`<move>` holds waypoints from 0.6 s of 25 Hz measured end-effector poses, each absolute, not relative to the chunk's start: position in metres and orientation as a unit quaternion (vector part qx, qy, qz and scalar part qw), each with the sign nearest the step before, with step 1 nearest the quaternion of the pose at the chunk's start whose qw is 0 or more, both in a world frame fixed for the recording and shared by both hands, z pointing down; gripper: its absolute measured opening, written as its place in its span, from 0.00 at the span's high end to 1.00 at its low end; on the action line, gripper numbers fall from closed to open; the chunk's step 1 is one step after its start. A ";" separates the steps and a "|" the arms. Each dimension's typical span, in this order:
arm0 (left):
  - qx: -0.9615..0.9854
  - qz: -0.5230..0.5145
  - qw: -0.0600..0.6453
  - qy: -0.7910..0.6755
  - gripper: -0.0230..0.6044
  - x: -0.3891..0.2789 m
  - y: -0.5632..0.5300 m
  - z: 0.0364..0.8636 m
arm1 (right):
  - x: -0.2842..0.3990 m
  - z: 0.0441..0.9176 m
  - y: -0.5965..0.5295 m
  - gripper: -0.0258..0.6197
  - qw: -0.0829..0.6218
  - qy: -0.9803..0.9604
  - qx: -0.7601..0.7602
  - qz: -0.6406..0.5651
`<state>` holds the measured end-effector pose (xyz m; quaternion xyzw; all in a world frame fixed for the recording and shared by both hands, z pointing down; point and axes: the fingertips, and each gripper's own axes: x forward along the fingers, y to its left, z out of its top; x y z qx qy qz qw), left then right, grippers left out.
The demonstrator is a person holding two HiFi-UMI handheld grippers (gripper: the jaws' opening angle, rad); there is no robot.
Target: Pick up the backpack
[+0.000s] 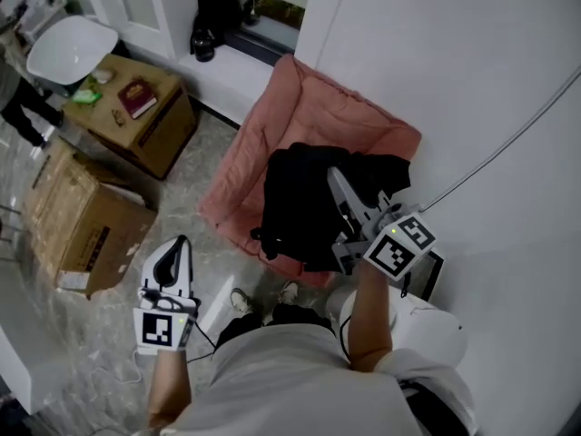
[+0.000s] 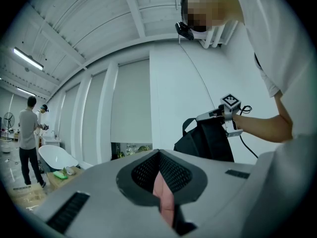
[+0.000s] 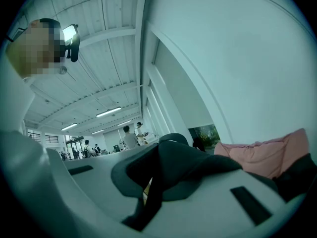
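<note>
The black backpack (image 1: 300, 209) hangs just above a pink cushioned seat (image 1: 313, 107), lifted by its top. My right gripper (image 1: 335, 176) is shut on the bag's upper fabric. In the right gripper view that black fabric (image 3: 184, 165) drapes over the closed jaws of my right gripper (image 3: 147, 188). The left gripper view shows the backpack (image 2: 208, 142) dangling from the right gripper (image 2: 200, 118). My left gripper (image 1: 178, 245) hovers low at the left, well away from the bag, and holds nothing. Its jaws (image 2: 161, 181) meet with only a thin slit between them.
A curved white wall (image 1: 463, 80) rises close on the right, with a thin cable (image 1: 508, 143) across it. Cardboard boxes (image 1: 82, 216) and a low wooden cabinet (image 1: 150, 121) with a red book (image 1: 137, 97) stand at the left. A white tub (image 1: 69, 48) and a person (image 2: 28, 139) are farther off.
</note>
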<state>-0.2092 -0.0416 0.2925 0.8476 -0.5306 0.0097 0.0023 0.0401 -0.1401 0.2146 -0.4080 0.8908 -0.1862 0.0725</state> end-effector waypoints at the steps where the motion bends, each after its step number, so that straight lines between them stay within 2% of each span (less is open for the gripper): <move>1: 0.849 0.006 -0.001 -0.529 0.94 -0.208 -0.043 0.288 | 0.043 0.209 -0.140 0.91 0.074 0.890 -0.411 -0.183; 15: 0.855 -0.018 -0.028 -0.517 0.94 -0.190 -0.050 0.252 | 0.108 0.162 -0.135 0.91 0.098 0.868 -0.458 -0.164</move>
